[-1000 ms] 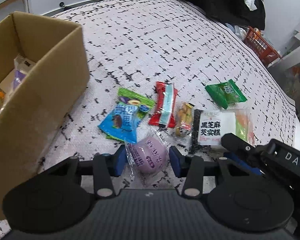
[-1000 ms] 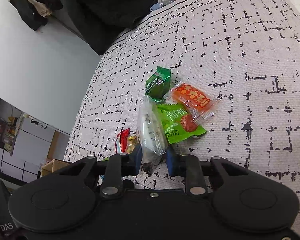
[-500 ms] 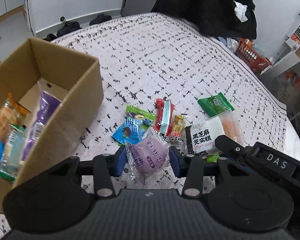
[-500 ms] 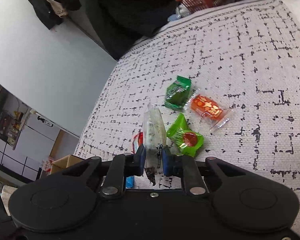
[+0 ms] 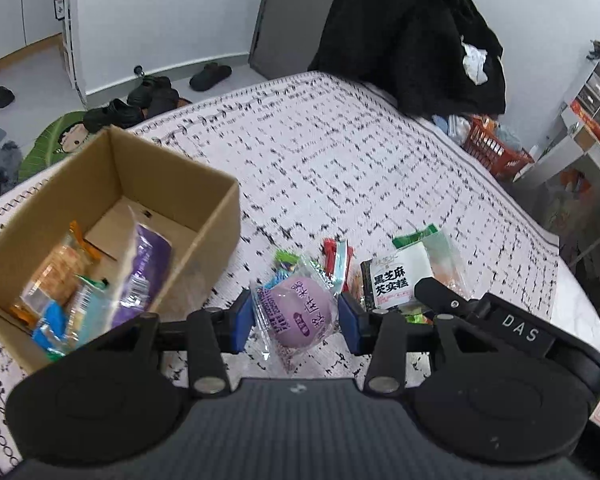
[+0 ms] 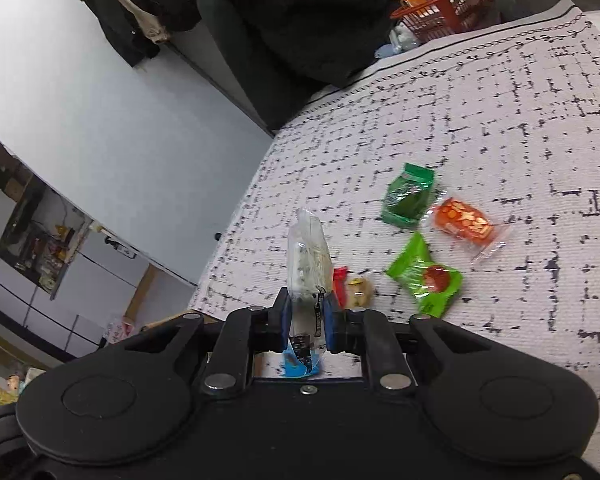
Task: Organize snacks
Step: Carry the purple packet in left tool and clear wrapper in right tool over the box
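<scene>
Beside the partly filled brown cardboard box (image 5: 204,216), the left claw (image 5: 296,320) grips a round purple wrapped bun (image 5: 300,312), the right claw (image 6: 306,316) a clear sesame-cake packet (image 6: 306,256), with several packets left on the bed.

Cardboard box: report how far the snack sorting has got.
Done: several packets lie in the cardboard box. In hand: the left hand-held gripper grips a purple bun packet; the right hand-held gripper pinches a clear packet. Left: green packets and an orange packet on the bedspread.
</scene>
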Tool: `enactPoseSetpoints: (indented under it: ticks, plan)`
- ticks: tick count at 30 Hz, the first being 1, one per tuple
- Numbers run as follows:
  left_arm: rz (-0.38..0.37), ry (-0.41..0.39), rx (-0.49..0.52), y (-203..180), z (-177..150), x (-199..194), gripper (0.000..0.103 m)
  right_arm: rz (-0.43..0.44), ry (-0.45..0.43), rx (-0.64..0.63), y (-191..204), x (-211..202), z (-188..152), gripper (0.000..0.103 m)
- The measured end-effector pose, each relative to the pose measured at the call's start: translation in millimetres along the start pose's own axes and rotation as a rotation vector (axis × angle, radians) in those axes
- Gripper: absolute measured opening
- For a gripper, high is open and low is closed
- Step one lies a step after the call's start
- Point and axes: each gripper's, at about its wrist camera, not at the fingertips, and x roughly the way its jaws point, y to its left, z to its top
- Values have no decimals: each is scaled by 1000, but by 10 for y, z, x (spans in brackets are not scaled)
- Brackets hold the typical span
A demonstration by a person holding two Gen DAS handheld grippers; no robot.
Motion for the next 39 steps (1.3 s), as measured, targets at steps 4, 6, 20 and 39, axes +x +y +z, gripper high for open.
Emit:
enactPoseSetpoints:
  ticks: [4,6,20,39]
  plan:
    - [3,-28,-3,58,55,-144,44,29,1,-7,103,4,-19,16]
    - [11,-41,-12,117,81,-216,44,39,0,-13,154,5,-25,16]
    - [57,-82,-87,666,261,-479,44,107,15,-55,540,104,-185,16]
    - [84,-78,-210,1578,514,-360,44,139,68,-137,1119,353,-433,16]
